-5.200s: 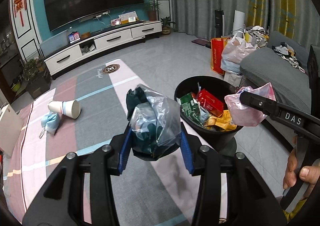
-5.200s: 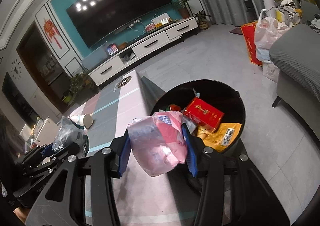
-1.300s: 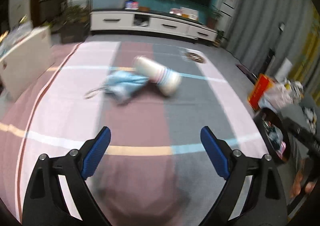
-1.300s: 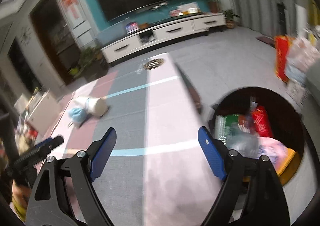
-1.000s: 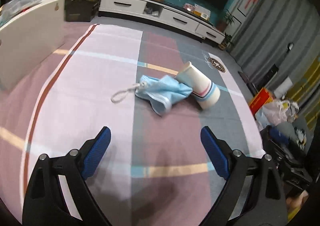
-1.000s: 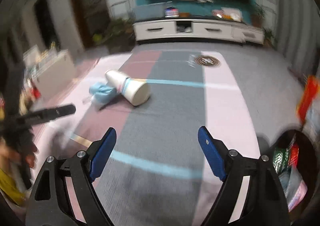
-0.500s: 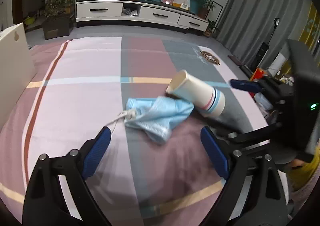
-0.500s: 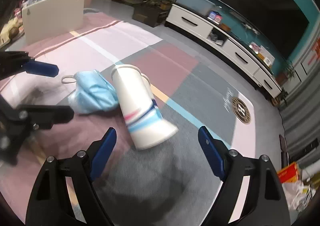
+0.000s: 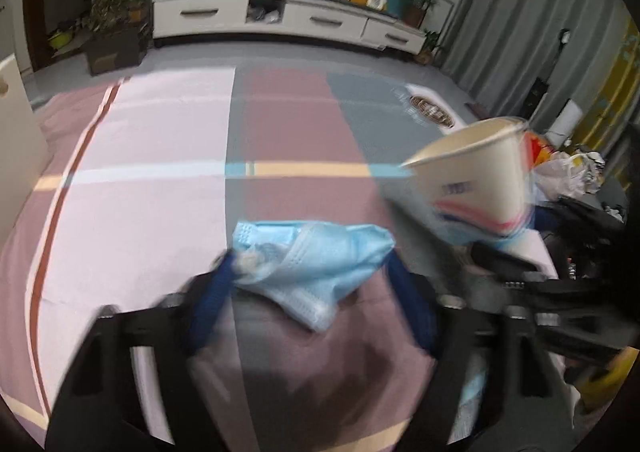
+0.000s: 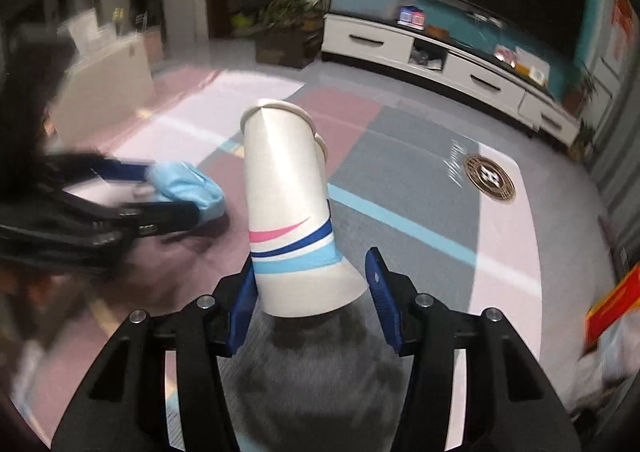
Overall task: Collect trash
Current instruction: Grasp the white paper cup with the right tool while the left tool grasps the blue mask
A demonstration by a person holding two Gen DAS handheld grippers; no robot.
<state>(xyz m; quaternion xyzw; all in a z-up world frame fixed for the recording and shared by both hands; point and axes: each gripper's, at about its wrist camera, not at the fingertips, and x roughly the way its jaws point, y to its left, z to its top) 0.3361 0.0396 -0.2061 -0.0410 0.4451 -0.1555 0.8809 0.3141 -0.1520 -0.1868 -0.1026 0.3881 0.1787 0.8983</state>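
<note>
A crumpled light-blue face mask (image 9: 308,264) sits between the blue pads of my left gripper (image 9: 316,288), which is closed on it just above the patterned cloth; it also shows in the right wrist view (image 10: 188,188). A white paper cup (image 10: 288,212) with pink and blue stripes is held between the pads of my right gripper (image 10: 312,288), rim pointing away. The same cup (image 9: 476,188) shows lifted at the right of the left wrist view. The trash bin is out of view.
The patchwork pink, mauve and grey cloth (image 9: 160,180) covers the table. A white board (image 9: 16,132) stands at the left edge. A white TV cabinet (image 9: 280,20) and potted plants (image 9: 116,12) are beyond. Bags (image 9: 568,172) lie at the far right.
Both grippers closed in from open: the left onto the face mask, the right onto the paper cup. The cup has come up off the cloth. Both views are motion-blurred.
</note>
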